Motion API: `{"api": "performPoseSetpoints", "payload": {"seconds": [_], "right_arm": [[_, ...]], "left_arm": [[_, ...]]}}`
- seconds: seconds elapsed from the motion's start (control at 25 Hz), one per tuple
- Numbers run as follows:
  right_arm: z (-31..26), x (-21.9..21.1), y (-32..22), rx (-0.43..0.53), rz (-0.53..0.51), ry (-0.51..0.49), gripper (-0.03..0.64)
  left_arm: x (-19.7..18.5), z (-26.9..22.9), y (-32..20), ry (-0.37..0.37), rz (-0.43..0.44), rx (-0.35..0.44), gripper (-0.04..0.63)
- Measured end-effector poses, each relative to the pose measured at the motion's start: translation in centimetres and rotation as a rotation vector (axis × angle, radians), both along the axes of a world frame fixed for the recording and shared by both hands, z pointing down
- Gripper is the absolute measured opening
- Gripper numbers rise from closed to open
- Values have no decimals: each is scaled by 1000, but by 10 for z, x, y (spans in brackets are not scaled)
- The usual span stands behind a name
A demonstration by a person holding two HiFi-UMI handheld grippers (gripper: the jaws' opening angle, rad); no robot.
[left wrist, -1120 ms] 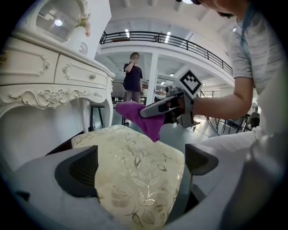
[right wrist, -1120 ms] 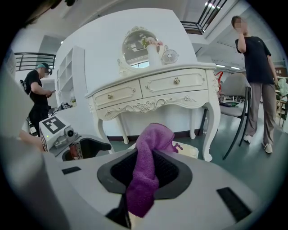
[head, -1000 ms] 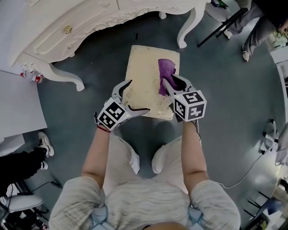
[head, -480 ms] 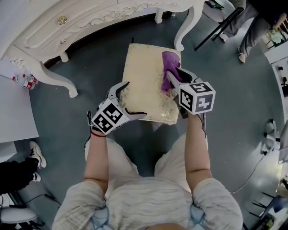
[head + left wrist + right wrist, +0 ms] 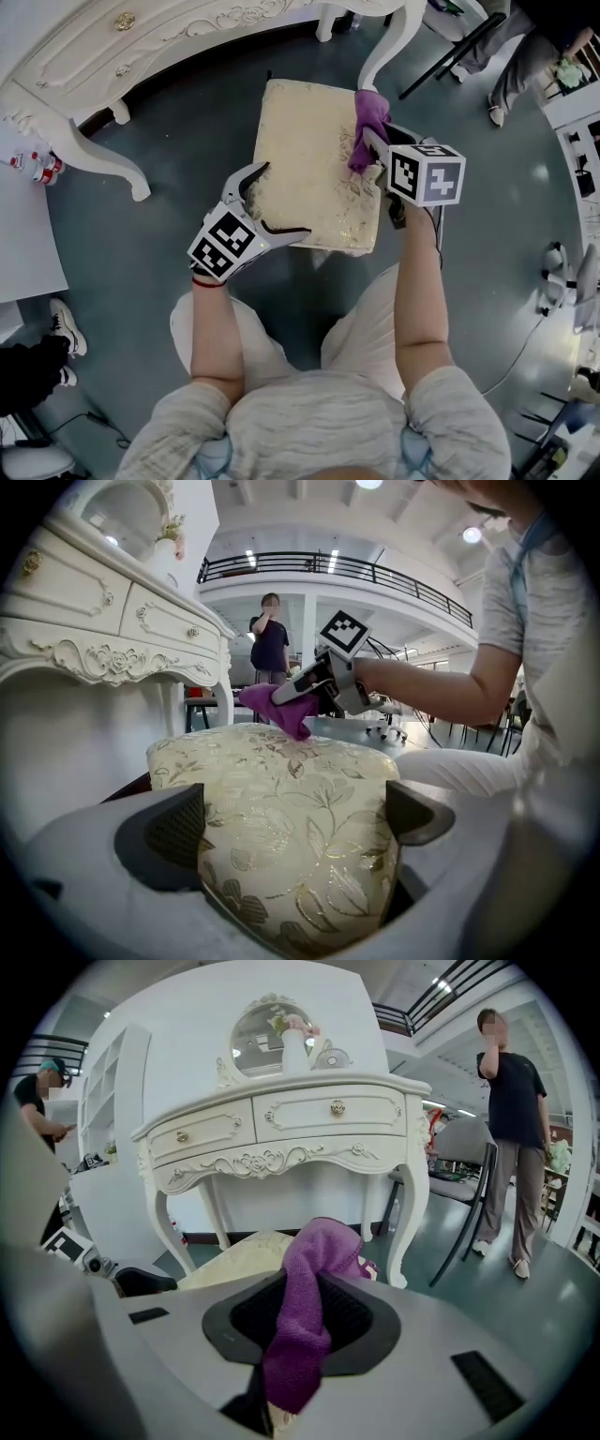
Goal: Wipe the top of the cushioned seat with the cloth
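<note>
- Right gripper [image 5: 371, 142] [image 5: 302, 1327]: jaws closed on the purple cloth [image 5: 367, 120] [image 5: 314, 1283]. The right gripper view shows the cloth pinched between the dark pads, one end bunched above them and the other hanging below.
- Cloth, position: at the far right edge of the cushioned seat [image 5: 305, 164], touching the top. The left gripper view [image 5: 279, 710] shows its lower tip resting on the fabric.
- Left gripper [image 5: 279, 202] [image 5: 295, 822]: jaws spread wide around the near left corner of the seat, with both pads against the fabric in its own view.
- Cushioned seat [image 5: 281, 780]: cream with a gold leaf-and-flower pattern, standing on the grey-green floor [image 5: 187, 131] between the person's knees and the dressing table [image 5: 141, 47].
- Markings: each gripper carries a marker cube [image 5: 427, 174] printed with black-and-white square codes. The right cube also shows in the left gripper view [image 5: 343, 631].
- Head view only: the person's forearms, knees and pale top, small red-capped bottles [image 5: 36, 165] by a table leg, and a shoe [image 5: 62, 328] at the left edge.
- Right gripper view only: the white dressing table's [image 5: 281, 1129] front with carved drawers, gold knobs and an oval mirror [image 5: 272, 1035], plus a standing bystander [image 5: 514, 1129] beside a grey chair [image 5: 459, 1180].
- Left gripper view only: a railed balcony [image 5: 328, 569] and ceiling lights.
</note>
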State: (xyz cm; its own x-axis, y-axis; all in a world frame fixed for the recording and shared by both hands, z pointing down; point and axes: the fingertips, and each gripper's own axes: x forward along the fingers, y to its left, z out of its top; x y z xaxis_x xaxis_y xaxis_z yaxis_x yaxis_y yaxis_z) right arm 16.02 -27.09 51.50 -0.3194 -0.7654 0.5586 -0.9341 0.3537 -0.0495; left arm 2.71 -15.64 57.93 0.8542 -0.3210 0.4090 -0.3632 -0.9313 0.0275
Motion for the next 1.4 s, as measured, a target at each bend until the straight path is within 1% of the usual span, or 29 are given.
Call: {"api": "performPoseSetpoints", "payload": {"seconds": [0.08, 0.24, 0.48, 0.64, 0.84, 1.2, 1.4], "right_arm": [[5, 6, -7, -18, 25, 7, 89], [19, 15, -20, -75, 58, 40, 91], [32, 19, -33, -106, 94, 71, 91], [38, 18, -35, -112, 106, 78, 91], [41, 16, -39, -124, 123, 40, 91], [40, 14, -40, -138, 132, 62, 91], [40, 3, -42, -138, 122, 63, 91]], "left_arm": [[0, 0, 0, 1, -1, 5, 593], [0, -1, 1, 27, -3, 11, 592], [-1, -2, 1, 43, 4, 15, 592], [-2, -2, 1, 43, 8, 17, 592], [-1, -2, 1, 47, 8, 18, 592], [-1, -2, 2, 57, 4, 27, 592], [-1, -2, 2, 61, 4, 26, 592]]}}
